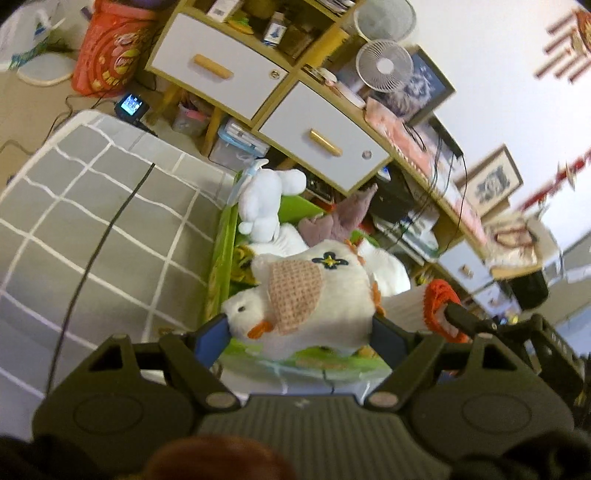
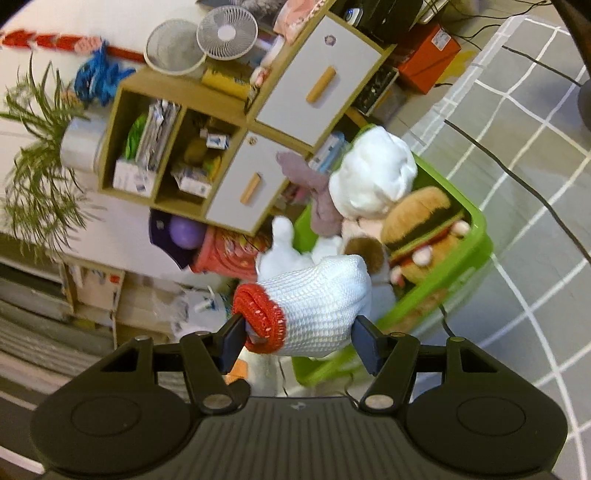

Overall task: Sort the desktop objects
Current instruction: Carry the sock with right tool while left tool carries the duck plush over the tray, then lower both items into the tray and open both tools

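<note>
Grey cloth w/ white grid lines (image 1: 92,229) covers the surface, prob. a bed or counter, can't tell which; a black cable (image 1: 110,229) runs across it. Behind is a wooden cabinet w/ white drawer fronts (image 1: 221,66) and wood handles, open shelves packed w/ boxes, two small white fans (image 2: 225,33) on top, framed pics on the wall, a potted plant (image 2: 37,155) at far left in the right wrist view. A green bin (image 2: 476,254) sits on the grid cloth near the cabinet, full of plush: a burger plush (image 2: 424,221), a white plush (image 2: 373,173), a mauve one (image 2: 317,192). Left claw (image 1: 299,332) is clenched around a white plush duck (image 1: 314,291) w/ orange beak and knit pink wing, blue pads pressing head side and tail side; duck hangs just over the bin's near rim, above the other toys. Duck's knit white leg w/ red-orange cuff (image 2: 314,299) stretches to the right, and the right claw (image 2: 299,339) grips it, one finger (image 2: 232,339) on the red cuff, the other against the white knit; that leg is held over the bin edge too.
</note>
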The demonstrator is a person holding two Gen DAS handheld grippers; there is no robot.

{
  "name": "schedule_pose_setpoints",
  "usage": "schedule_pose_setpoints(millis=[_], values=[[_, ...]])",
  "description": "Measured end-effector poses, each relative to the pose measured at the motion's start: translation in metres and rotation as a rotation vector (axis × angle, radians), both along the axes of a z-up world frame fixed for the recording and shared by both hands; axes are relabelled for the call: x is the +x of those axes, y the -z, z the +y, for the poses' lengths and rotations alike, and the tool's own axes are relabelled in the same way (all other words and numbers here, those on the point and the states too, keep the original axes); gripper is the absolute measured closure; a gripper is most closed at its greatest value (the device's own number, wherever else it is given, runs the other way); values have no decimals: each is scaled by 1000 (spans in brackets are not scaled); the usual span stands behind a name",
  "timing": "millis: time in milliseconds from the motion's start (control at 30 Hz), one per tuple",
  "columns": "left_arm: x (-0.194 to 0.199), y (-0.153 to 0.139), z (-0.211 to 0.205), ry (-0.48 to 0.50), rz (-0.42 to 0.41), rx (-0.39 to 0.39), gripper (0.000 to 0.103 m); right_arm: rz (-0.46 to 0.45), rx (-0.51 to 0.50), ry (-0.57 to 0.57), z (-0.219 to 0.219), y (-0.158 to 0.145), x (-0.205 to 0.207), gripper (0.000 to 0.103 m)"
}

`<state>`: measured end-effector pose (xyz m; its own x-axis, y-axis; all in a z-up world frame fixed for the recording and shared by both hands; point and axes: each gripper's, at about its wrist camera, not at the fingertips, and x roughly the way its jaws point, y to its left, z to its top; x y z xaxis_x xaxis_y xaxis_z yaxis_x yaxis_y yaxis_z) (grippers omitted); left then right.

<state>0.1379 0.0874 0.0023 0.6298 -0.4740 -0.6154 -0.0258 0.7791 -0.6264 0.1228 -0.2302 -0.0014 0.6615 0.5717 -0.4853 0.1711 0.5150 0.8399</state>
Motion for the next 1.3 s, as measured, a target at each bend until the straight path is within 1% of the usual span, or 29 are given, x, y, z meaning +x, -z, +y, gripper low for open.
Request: schedule_pose_setpoints(millis=[233,367,533,700,833,1000,1167,1300], values=[[18,23,9,-103,35,-170,21,-42,70,64,-2,19,14,40],[24,35,11,-148,56,-230,21,-87,108,97,-2,26,19,40],[31,50,6,-165,90,-300,21,-141,143,112,2,28,21,40],[33,56,3,-202,101,-310,19,-164,158,112,7,30,21,40],[35,55,1,-201,97,-309,15,-167,149,96,12,32,22,39],[33,53,3,-203,102,-332,10,-154,147,80,16,33,22,36],[30,49,5,-196,104,-336,6,-134,167,83,13,36,22,27],[28,44,3,-182,91,-334,6,-134,170,91,10,36,21,27]])
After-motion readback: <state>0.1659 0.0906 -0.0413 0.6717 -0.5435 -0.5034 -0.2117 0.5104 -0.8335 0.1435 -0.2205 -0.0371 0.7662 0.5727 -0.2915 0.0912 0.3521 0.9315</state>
